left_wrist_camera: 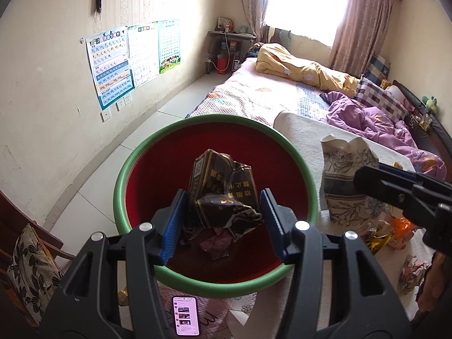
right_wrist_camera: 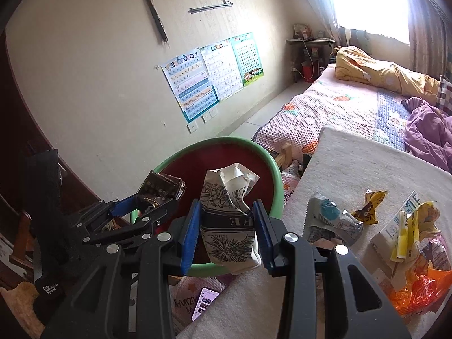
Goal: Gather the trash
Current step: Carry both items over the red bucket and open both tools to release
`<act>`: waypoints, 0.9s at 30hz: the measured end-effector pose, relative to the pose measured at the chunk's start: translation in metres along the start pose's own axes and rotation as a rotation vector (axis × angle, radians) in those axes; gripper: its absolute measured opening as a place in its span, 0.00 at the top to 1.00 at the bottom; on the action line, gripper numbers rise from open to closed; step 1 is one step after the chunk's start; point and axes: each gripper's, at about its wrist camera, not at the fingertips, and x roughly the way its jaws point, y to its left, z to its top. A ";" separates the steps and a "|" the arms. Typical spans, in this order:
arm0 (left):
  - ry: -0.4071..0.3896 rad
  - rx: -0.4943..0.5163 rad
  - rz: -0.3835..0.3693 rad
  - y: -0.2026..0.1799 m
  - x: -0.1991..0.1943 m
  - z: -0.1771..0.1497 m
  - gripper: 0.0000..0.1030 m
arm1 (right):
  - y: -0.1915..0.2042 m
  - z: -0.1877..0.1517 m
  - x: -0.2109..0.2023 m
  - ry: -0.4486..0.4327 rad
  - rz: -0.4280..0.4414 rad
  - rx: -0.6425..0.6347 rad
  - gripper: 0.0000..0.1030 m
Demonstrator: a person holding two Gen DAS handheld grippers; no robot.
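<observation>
My left hand-held gripper (left_wrist_camera: 223,223) clamping a crumpled dark foil wrapper (left_wrist_camera: 223,189) above the green-rimmed red plastic bin (left_wrist_camera: 124,175), my right hand-held gripper (right_wrist_camera: 227,234) pinching a white printed paper bag (right_wrist_camera: 228,220) over the bin's rim, cream cloth-covered counter (right_wrist_camera: 353,163) beside the bin strewn with wrappers, bed beyond the bin, posters on the wall

Bin (left_wrist_camera: 121,186) stands on the floor betw. the wall w/ posters (left_wrist_camera: 113,65) and the bench (right_wrist_camera: 353,158). Left tongs (left_wrist_camera: 223,223) hang over the bin's mouth, a crumpled packet (left_wrist_camera: 223,186) clamped betw. the pads; more scraps lie in the bin's bottom below it. Right tongs (right_wrist_camera: 226,231) sit just right of the left pair, at the bin's rim next to the bench edge, gripping a crushed carton (right_wrist_camera: 228,220). On the bench, to the right: a heap of wrappers (right_wrist_camera: 395,240). A phone (left_wrist_camera: 185,316) lies near the bin's foot. Behind the bench: a bed (left_wrist_camera: 254,93) w/ quilts, then a window (left_wrist_camera: 308,2) at the far wall.
</observation>
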 end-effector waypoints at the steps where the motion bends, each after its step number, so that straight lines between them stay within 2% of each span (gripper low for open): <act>1: 0.003 0.001 0.001 0.002 0.001 0.000 0.50 | 0.001 0.001 0.003 0.003 0.000 0.000 0.64; 24: 0.079 0.009 0.024 0.032 0.040 -0.001 0.50 | 0.010 0.022 0.069 0.072 -0.015 -0.003 0.63; 27: 0.078 -0.005 0.037 0.034 0.044 -0.001 0.39 | 0.007 0.023 0.071 0.069 -0.020 0.002 0.59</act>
